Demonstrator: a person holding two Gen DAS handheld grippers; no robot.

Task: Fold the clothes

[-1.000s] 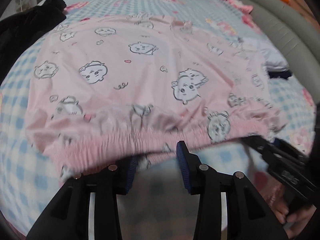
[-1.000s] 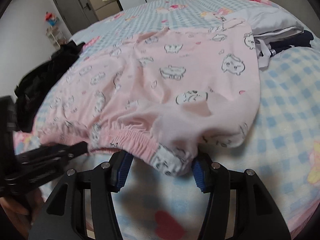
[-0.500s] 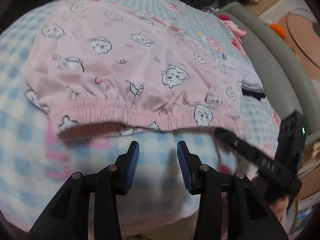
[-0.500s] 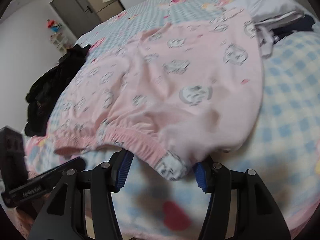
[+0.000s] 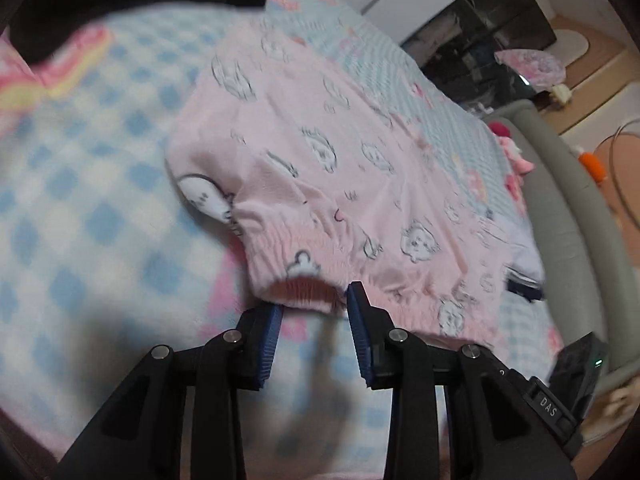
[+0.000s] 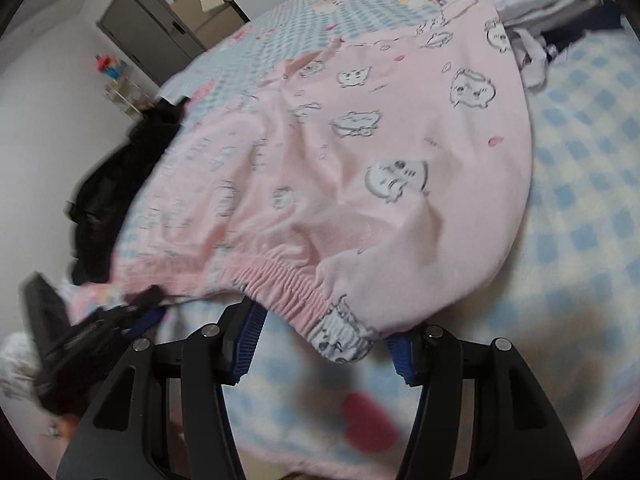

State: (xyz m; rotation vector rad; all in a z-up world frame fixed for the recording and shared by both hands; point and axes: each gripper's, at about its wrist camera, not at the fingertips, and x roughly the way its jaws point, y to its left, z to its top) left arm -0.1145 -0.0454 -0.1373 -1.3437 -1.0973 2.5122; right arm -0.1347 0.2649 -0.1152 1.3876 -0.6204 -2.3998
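Note:
Pink pyjama bottoms (image 5: 328, 168) with cartoon animal prints lie spread flat on the bed, also shown in the right wrist view (image 6: 360, 152). My left gripper (image 5: 314, 300) is at the left end of the gathered waistband (image 5: 296, 256). Its jaws are closing, with the band's edge just at the fingertips and no pad pressing on it. My right gripper (image 6: 324, 328) stands open around the waistband's right corner (image 6: 344, 340), which lies between the blue pads (image 6: 248, 336) with a gap on the left. The left gripper's body (image 6: 100, 328) shows at lower left there.
A blue-and-white checked blanket (image 5: 80, 208) covers the bed. Dark clothing (image 6: 112, 184) is heaped at the bed's left edge. Folded grey and navy garments (image 6: 552, 4) lie beyond the pants' far right. A grey padded bed frame (image 5: 568, 208) runs along the right.
My left gripper has slid left along the waistband to its left end and rolled, and its jaws have narrowed. The right gripper has stayed at the waistband's right corner.

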